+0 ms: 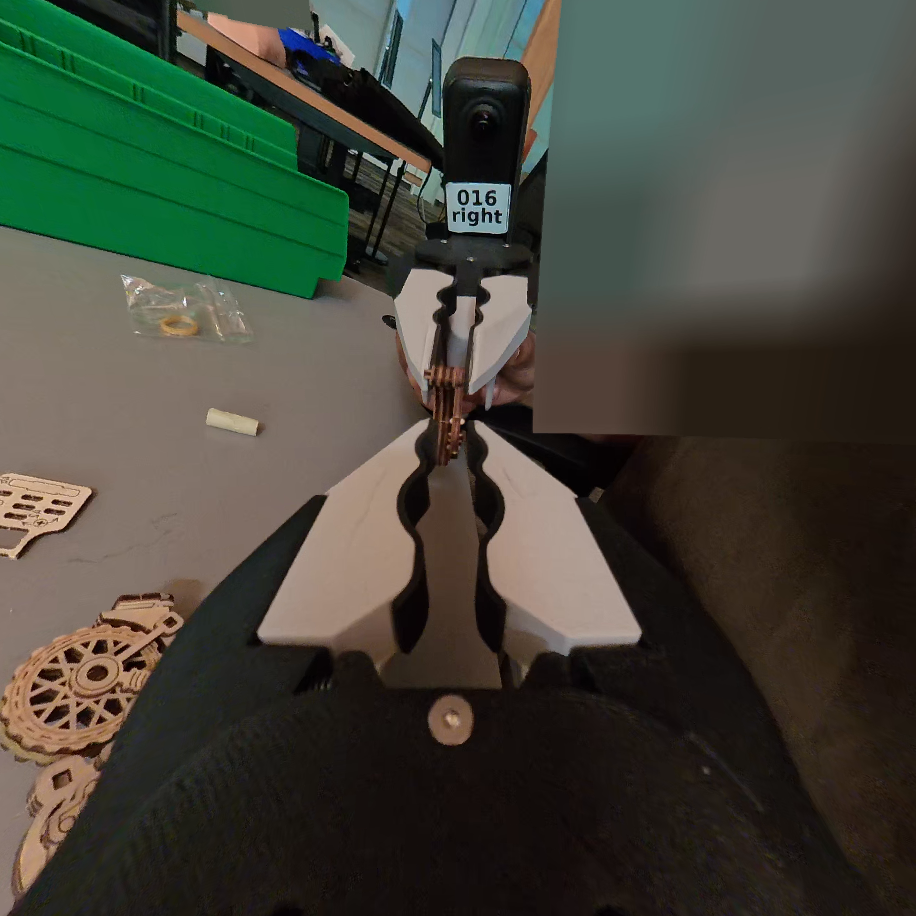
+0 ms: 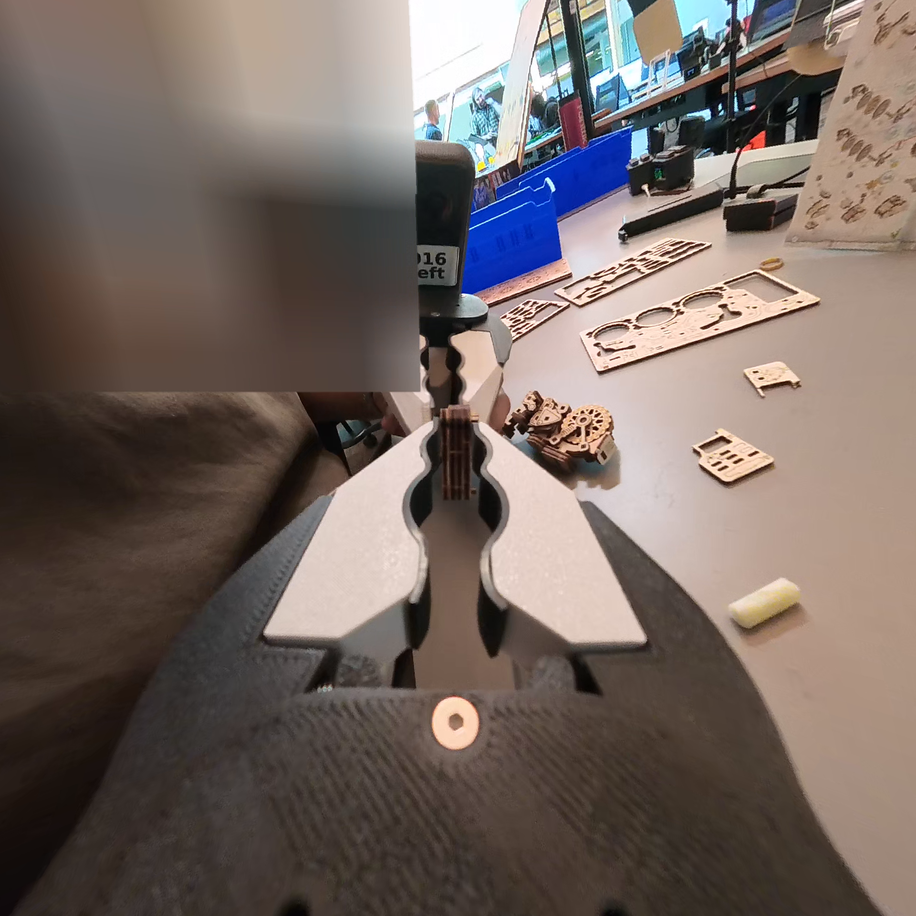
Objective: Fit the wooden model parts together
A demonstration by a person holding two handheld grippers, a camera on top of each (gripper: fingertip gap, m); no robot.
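Note:
A small layered wooden part [image 1: 448, 426] is held in the air over the table's near edge, between both grippers, which face each other tip to tip. My left gripper [image 1: 447, 430] is shut on its near end in the left wrist view. My right gripper [image 1: 448, 389] grips the far end there. In the right wrist view my right gripper [image 2: 457, 429] is shut on the same part [image 2: 457, 458], and the left gripper [image 2: 453, 404] meets it from behind. A partly built wooden model with a spoked wheel [image 1: 84, 684] lies on the grey table [image 1: 297, 376]; it also shows in the right wrist view [image 2: 565, 436].
Punched-out wooden sheets [image 2: 694, 322] and small wooden offcuts [image 2: 733, 458] lie on the table. A white cylinder [image 2: 763, 609] lies nearby. A plastic bag with a ring [image 1: 183, 310] sits near green bins [image 1: 148, 163]. Blue bins [image 2: 520, 238] stand behind. A person's dark clothing is below the grippers. My two grippers' fingertips are within a few centimetres of each other. Between my right fingertips and the white cylinder [image 2: 763, 609] there is roughly 12 cm. It turns up in the left wrist view [image 1: 238, 416] as well.

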